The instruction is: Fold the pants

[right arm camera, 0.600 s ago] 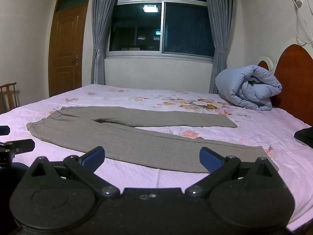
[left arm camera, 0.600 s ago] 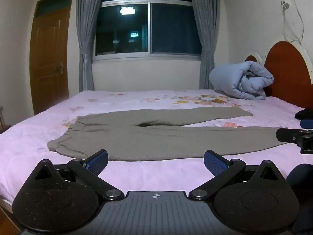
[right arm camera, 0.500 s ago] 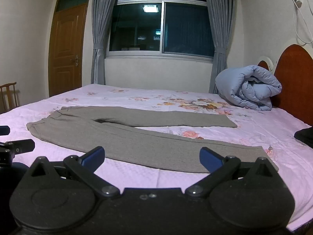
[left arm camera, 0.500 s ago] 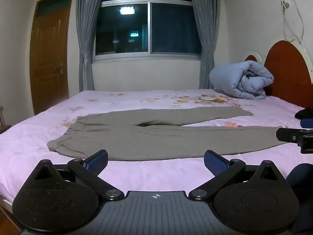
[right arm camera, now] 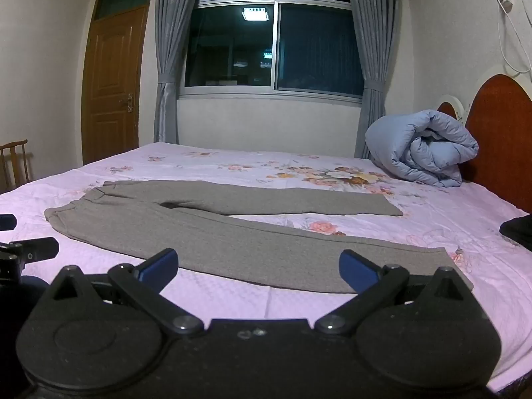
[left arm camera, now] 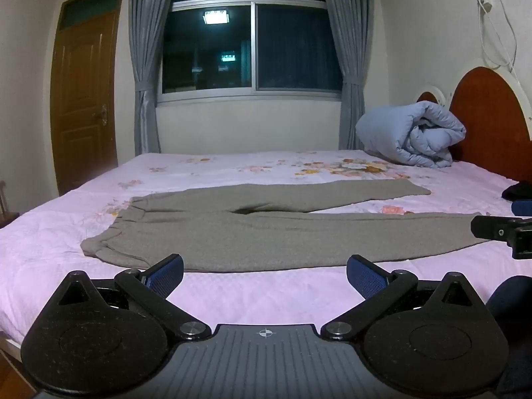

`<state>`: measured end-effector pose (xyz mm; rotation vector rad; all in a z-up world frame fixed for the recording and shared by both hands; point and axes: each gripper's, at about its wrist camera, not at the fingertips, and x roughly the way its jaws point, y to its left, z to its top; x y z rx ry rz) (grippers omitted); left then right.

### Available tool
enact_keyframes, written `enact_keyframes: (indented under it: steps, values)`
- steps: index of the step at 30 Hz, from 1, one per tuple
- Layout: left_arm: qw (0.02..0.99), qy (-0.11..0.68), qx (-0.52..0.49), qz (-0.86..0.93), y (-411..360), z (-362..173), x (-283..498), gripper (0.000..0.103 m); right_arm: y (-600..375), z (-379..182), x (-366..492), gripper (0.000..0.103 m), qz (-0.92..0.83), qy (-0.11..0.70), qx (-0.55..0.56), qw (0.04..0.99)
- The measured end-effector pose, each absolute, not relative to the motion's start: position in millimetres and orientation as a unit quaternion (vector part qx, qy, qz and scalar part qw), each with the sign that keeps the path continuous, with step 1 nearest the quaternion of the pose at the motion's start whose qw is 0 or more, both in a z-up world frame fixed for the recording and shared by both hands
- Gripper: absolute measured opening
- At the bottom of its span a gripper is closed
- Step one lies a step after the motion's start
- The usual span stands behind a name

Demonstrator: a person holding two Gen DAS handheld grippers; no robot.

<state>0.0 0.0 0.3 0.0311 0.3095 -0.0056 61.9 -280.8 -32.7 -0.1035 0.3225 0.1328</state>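
Observation:
Grey pants (left arm camera: 252, 232) lie flat on the pink floral bedsheet (left arm camera: 232, 169), waistband at the left, both legs spread to the right. They also show in the right wrist view (right arm camera: 216, 232). My left gripper (left arm camera: 265, 274) is open and empty, hovering just before the near edge of the pants by the waist end. My right gripper (right arm camera: 258, 267) is open and empty, before the near leg's cuff end. The right gripper's tip shows at the left wrist view's right edge (left arm camera: 498, 231).
A rolled blue quilt (left arm camera: 412, 136) lies by the red headboard (left arm camera: 492, 123) at the back right. A dark item (right arm camera: 517, 229) sits at the bed's right edge. A wooden door (left arm camera: 84, 99), a window and a chair (right arm camera: 13, 163) are behind.

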Motion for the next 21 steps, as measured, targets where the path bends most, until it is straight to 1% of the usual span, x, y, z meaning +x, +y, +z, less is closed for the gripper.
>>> enact_keyframes:
  steps: [21]
  values:
    - [0.988, 0.156, 0.017, -0.001, 1.2, -8.3, 3.0, 0.103, -278.6, -35.0, 63.5, 0.097, 0.075, 0.158, -0.065, 0.983]
